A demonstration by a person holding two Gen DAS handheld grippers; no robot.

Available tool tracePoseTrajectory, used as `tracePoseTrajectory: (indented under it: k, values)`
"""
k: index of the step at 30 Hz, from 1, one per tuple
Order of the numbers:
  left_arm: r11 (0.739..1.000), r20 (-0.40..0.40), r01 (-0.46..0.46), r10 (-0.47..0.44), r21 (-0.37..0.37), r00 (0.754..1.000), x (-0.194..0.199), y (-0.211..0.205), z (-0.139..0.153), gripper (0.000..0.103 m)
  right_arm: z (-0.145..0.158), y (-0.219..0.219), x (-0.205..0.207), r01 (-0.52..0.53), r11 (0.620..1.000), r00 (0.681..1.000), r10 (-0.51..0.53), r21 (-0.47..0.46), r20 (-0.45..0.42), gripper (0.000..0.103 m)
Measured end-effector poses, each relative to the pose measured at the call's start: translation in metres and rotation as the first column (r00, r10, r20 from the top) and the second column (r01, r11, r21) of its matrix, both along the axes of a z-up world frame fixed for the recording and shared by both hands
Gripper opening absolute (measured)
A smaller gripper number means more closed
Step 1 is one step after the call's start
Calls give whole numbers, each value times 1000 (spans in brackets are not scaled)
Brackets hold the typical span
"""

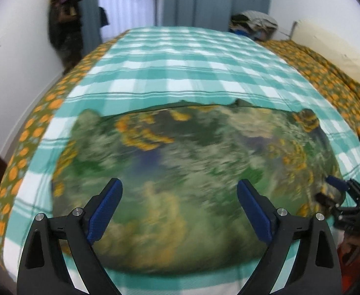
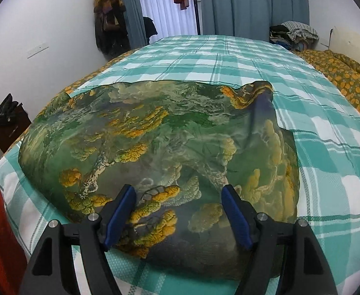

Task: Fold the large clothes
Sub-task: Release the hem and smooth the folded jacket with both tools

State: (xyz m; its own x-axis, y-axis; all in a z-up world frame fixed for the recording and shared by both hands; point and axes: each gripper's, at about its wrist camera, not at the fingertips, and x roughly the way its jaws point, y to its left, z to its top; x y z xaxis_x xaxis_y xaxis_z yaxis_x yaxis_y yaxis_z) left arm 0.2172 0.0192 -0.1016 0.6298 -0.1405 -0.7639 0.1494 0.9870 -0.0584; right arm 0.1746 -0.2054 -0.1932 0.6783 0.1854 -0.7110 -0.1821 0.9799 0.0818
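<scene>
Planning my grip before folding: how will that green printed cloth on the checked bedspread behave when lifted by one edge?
The green printed cloth looks thin and floppy: its far right corner is curled over and it drapes to the bedspread, so it would likely sag. Its faint sheen suggests it may be slippery. Both the left gripper and right gripper are open.

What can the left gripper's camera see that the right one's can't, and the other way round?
Only the left view shows the right gripper at the green printed cloth's right edge. Only the right view shows that cloth sharply, its rumpled far right corner included, and a dark cabinet at left. Both show the cloth spread on the checked bed sheet, with open blue fingers in front.
</scene>
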Motion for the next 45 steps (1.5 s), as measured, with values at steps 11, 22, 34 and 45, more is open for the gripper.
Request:
tracePoseTrajectory:
  k: [11, 22, 34, 45]
  values:
    - [999, -131, 0, 5, 43, 991, 103, -46, -55, 99, -12, -2, -7, 12, 1000, 1000, -13, 21, 27, 76]
    - [1000, -180, -3, 5, 8, 984, 119, -47, -99, 102, -15, 2, 0, 6, 1000, 1000, -6, 9, 12, 78]
    - [997, -191, 63, -52, 50, 980, 80, -50, -59, 102, -14, 2, 1, 15, 1000, 1000, -15, 18, 0, 78]
    - [991, -213, 114, -96, 74, 972, 40, -51, -74, 102, -15, 5, 2, 24, 1000, 1000, -24, 9, 0, 78]
